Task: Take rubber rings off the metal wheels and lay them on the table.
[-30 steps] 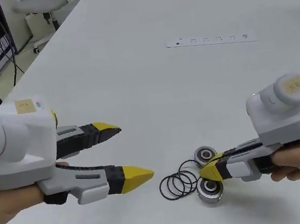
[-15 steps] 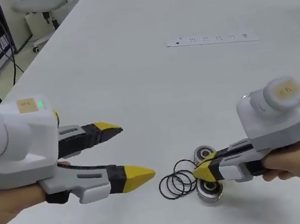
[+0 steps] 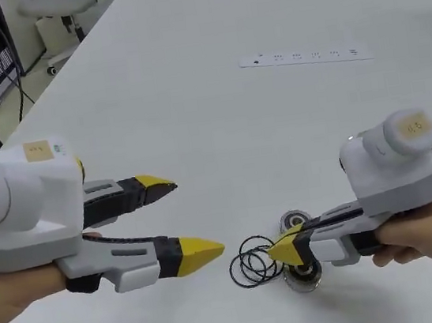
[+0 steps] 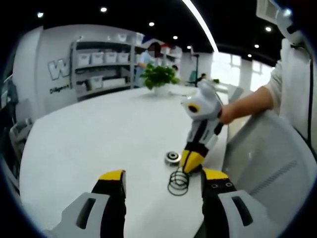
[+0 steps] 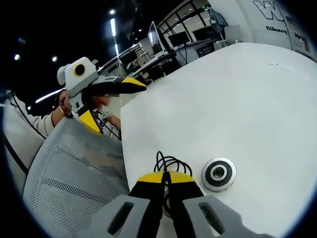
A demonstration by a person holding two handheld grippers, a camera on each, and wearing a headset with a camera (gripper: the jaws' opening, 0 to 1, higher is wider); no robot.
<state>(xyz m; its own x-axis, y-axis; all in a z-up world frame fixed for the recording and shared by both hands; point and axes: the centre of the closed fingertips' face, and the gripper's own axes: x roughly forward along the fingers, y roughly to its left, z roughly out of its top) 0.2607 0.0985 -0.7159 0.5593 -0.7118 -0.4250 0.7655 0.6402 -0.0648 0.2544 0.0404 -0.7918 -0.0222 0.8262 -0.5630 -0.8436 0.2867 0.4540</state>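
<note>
Several black rubber rings lie in a loose pile near the table's front edge. One metal wheel sits just behind them; a second wheel is partly hidden under my right gripper. That gripper is shut, its yellow tips at the right edge of the pile, and I cannot tell whether a ring is pinched. In the right gripper view the shut tips sit just short of the rings, with a wheel to the right. My left gripper hovers open and empty left of the rings.
A white power strip lies farther back on the white table. A grey mesh chair back stands at the table's front edge. An office chair and cables are off the far left corner.
My right gripper has slid a little left, its tips now at the ring pile and over the near wheel. The left gripper has stayed put and open.
</note>
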